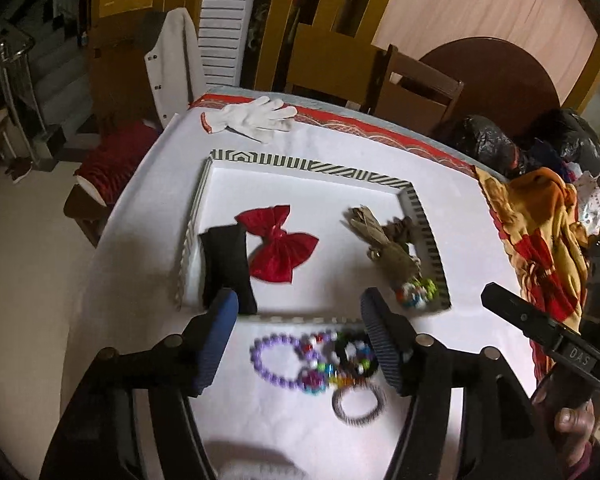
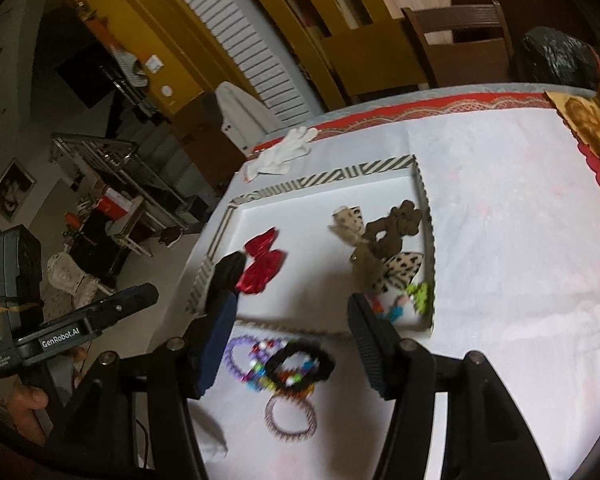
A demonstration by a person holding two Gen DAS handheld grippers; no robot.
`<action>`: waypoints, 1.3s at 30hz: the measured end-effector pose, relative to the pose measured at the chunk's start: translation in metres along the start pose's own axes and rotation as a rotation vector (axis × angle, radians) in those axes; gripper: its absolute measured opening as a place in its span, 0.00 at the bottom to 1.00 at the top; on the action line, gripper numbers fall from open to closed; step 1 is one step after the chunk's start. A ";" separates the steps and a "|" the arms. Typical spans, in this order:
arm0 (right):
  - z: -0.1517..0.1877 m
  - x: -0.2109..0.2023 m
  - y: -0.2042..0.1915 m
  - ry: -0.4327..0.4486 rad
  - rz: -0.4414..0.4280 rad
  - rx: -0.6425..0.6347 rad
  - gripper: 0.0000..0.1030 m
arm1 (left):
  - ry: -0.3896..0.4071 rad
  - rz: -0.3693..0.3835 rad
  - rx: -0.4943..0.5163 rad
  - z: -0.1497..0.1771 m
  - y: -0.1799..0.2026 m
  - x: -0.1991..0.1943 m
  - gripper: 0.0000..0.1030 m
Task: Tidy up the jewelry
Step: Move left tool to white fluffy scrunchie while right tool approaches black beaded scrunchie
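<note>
A white tray with a striped rim (image 1: pixel 300 162) (image 2: pixel 328 178) lies on the white-covered table. It holds a red bow (image 1: pixel 278 244) (image 2: pixel 260 266), a black fabric piece (image 1: pixel 226 268) (image 2: pixel 230 268), brown scrunchies (image 1: pixel 388 244) (image 2: pixel 396 228) and bright beads (image 1: pixel 416 294) in the near right corner. In front of the tray lies a heap of beaded bracelets (image 1: pixel 312 360) (image 2: pixel 280 364) with a spiral hair tie (image 1: pixel 358 404) (image 2: pixel 290 416). My left gripper (image 1: pixel 300 336) hangs open above the heap, holding nothing. My right gripper (image 2: pixel 292 340) is likewise open and empty over it.
A white glove (image 1: pixel 256 118) (image 2: pixel 280 152) lies at the table's far edge. An orange and red cloth (image 1: pixel 540 232) is bunched at the right side. Wooden chairs (image 1: pixel 412 92) stand behind the table. A hand (image 1: pixel 576 424) holds the right gripper's handle.
</note>
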State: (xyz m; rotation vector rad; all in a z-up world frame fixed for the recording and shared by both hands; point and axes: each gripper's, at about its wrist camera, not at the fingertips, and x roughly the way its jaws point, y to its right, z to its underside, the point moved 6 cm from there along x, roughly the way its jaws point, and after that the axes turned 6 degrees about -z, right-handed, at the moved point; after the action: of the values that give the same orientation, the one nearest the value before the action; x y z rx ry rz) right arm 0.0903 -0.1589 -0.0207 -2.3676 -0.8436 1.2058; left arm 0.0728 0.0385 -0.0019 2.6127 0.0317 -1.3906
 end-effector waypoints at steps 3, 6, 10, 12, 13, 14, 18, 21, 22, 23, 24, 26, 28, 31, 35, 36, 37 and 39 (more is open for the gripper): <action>0.013 -0.012 -0.007 -0.005 -0.002 -0.030 0.62 | 0.012 -0.020 0.012 0.015 0.001 -0.017 0.75; 0.027 -0.019 -0.011 -0.025 0.002 -0.048 0.62 | 0.029 -0.056 0.017 0.030 -0.001 -0.029 0.75; 0.043 -0.022 -0.012 -0.056 0.001 -0.056 0.63 | 0.035 -0.088 0.002 0.049 -0.006 -0.039 0.75; 0.050 -0.025 -0.012 -0.067 0.000 -0.057 0.63 | 0.031 -0.107 0.001 0.057 -0.006 -0.042 0.75; 0.053 -0.026 -0.011 -0.071 0.001 -0.058 0.63 | 0.032 -0.113 0.000 0.061 -0.007 -0.043 0.75; 0.055 -0.026 -0.011 -0.073 0.002 -0.059 0.63 | 0.034 -0.117 -0.003 0.064 -0.007 -0.044 0.75; 0.064 -0.031 -0.014 -0.089 0.005 -0.071 0.63 | 0.039 -0.133 -0.011 0.073 -0.006 -0.048 0.75; 0.071 -0.032 -0.016 -0.105 0.009 -0.082 0.64 | 0.035 -0.136 -0.014 0.078 -0.006 -0.048 0.75; 0.072 -0.032 -0.016 -0.108 0.010 -0.082 0.64 | 0.034 -0.136 -0.013 0.080 -0.005 -0.048 0.75; 0.073 -0.032 -0.016 -0.112 0.010 -0.080 0.64 | 0.033 -0.140 -0.012 0.081 -0.005 -0.049 0.75; 0.075 -0.032 -0.016 -0.115 0.009 -0.079 0.65 | 0.031 -0.143 -0.011 0.082 -0.005 -0.048 0.75; 0.077 -0.032 -0.016 -0.116 0.011 -0.080 0.65 | 0.026 -0.141 -0.009 0.086 -0.005 -0.048 0.75; 0.080 -0.032 -0.017 -0.122 0.014 -0.088 0.65 | 0.022 -0.136 -0.013 0.089 -0.007 -0.048 0.75; 0.081 -0.030 -0.020 -0.127 0.030 -0.112 0.65 | 0.005 -0.124 -0.028 0.095 -0.012 -0.046 0.75; 0.085 -0.027 -0.022 -0.136 0.028 -0.118 0.66 | -0.009 -0.117 -0.036 0.106 -0.020 -0.045 0.75; 0.086 -0.026 -0.021 -0.140 0.030 -0.116 0.66 | -0.018 -0.114 -0.037 0.110 -0.023 -0.043 0.75; 0.087 -0.024 -0.020 -0.146 0.034 -0.115 0.66 | -0.025 -0.109 -0.039 0.112 -0.024 -0.042 0.75; 0.090 -0.019 -0.018 -0.160 0.042 -0.113 0.66 | -0.047 -0.092 -0.048 0.120 -0.027 -0.038 0.75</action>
State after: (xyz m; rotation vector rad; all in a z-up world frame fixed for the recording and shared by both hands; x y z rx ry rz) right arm 0.0010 -0.1538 -0.0509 -2.4130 -0.9397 1.4145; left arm -0.0501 0.0473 -0.0397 2.5687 0.1789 -1.4613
